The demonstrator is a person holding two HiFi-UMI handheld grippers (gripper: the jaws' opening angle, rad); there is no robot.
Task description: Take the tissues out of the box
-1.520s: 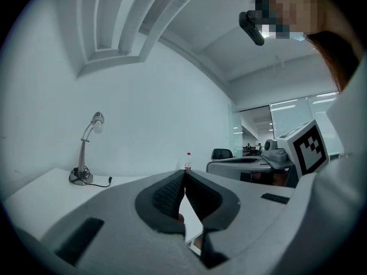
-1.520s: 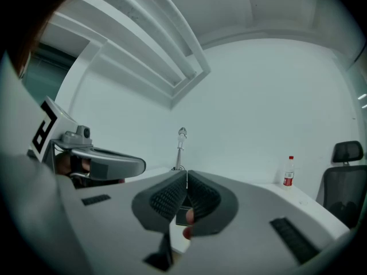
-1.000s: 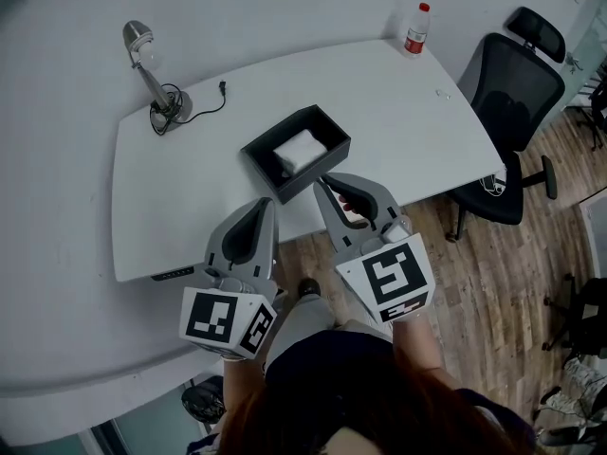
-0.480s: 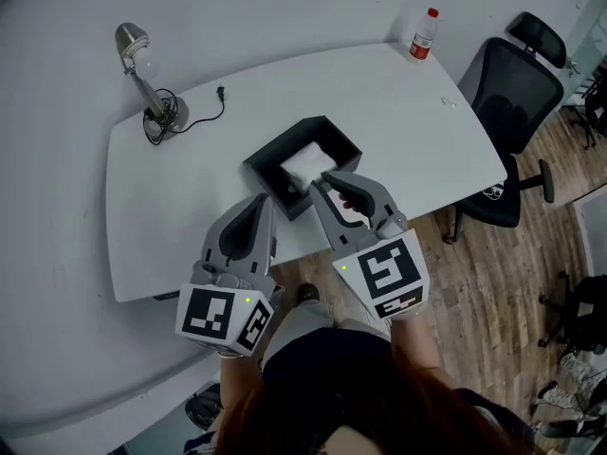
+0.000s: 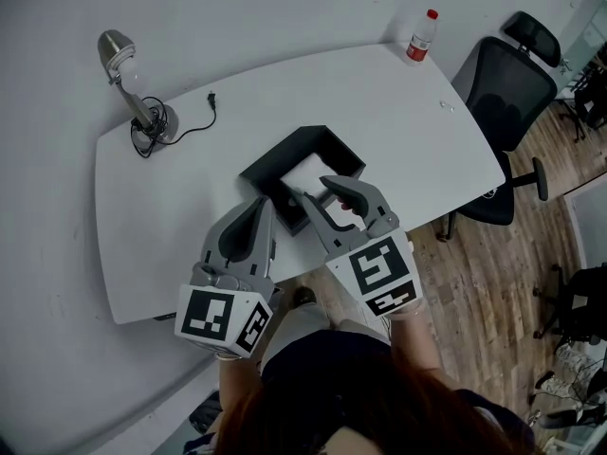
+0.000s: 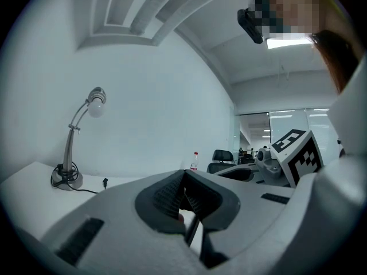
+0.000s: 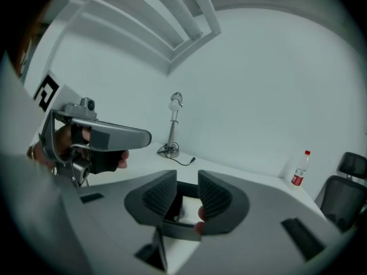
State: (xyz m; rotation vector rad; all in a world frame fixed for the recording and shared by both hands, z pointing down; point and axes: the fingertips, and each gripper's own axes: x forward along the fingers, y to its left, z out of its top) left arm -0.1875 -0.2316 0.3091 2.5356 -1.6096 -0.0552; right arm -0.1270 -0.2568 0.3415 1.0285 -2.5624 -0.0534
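Observation:
A black open box (image 5: 275,164) sits on the white table (image 5: 171,226), with white tissues (image 5: 305,171) lying inside. My right gripper (image 5: 315,190) hangs over the box's near right edge. Its jaws are opening, with nothing between them. Through that gap the right gripper view shows the tissues (image 7: 191,211) and the box's near wall (image 7: 179,230) beyond my right gripper (image 7: 187,182). My left gripper (image 5: 263,205) is shut and empty, just short of the box's near left wall. In its own view my left gripper (image 6: 183,177) has the pads together.
A desk lamp (image 5: 128,83) with a loose cable (image 5: 194,117) stands at the table's far left. A water bottle (image 5: 420,34) is at the far right corner. A black office chair (image 5: 507,112) is beyond the right edge, over wooden floor.
My right gripper has moved forward over the box's near edge, and its jaws have spread from shut. My left gripper has hardly shifted.

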